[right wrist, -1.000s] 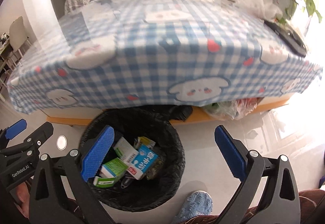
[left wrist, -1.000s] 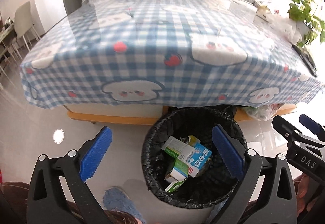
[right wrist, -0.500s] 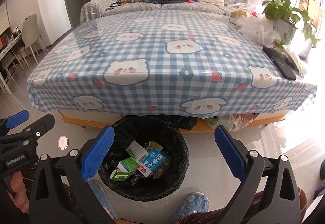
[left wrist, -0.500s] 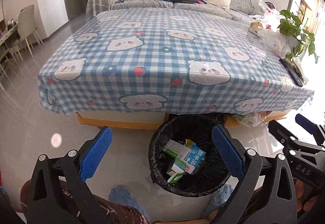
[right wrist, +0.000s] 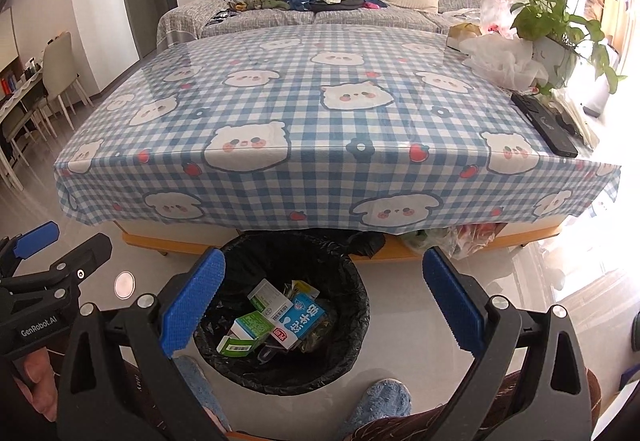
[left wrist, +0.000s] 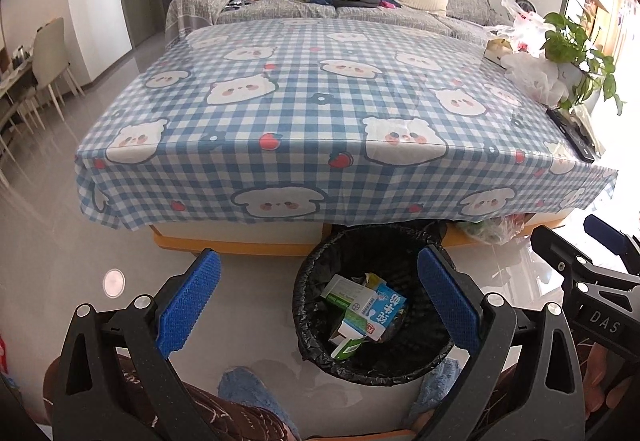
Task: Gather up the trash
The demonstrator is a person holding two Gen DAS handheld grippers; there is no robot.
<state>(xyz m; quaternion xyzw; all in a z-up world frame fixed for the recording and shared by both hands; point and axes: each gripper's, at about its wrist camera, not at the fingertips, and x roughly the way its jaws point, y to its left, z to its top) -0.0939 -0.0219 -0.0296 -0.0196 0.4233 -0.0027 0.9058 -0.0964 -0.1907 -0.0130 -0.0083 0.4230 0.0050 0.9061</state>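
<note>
the left gripper (left wrist: pixel 318 303) hangs low in front of the table, its blue pads spread wide with nothing between them. below it and off toward its right finger sits the black-lined trash bin (left wrist: pixel 374 305), tucked against the near edge of the table with its far rim under the overhang of the checked tablecloth (left wrist: pixel 304 109). inside the bin lie the collected cartons: a green and white box (left wrist: pixel 346 293) and a blue and white milk carton (left wrist: pixel 384 311), piled loosely with no shared axis.

the table top in the middle is bare cloth. no loose trash shows there, so the collecting looks largely done, judging by the full bin.

further right, the right gripper (right wrist: pixel 322 299) is also spread and holds nothing; the bin (right wrist: pixel 280 313) lies almost straight below, nearer its left finger. what is left to consider sits at the far right of the table: crumpled white plastic bags (right wrist: pixel 504 59) beside a potted plant (right wrist: pixel 554 21), and a dark flat remote (right wrist: pixel 544 123) lying with its long axis running away from the near edge. if those bags count as trash, the right gripper is the nearer one, and the reach goes forward and to its right, across the table corner. more bags are stuffed under the table (right wrist: pixel 452 237) just right of the bin.
</note>
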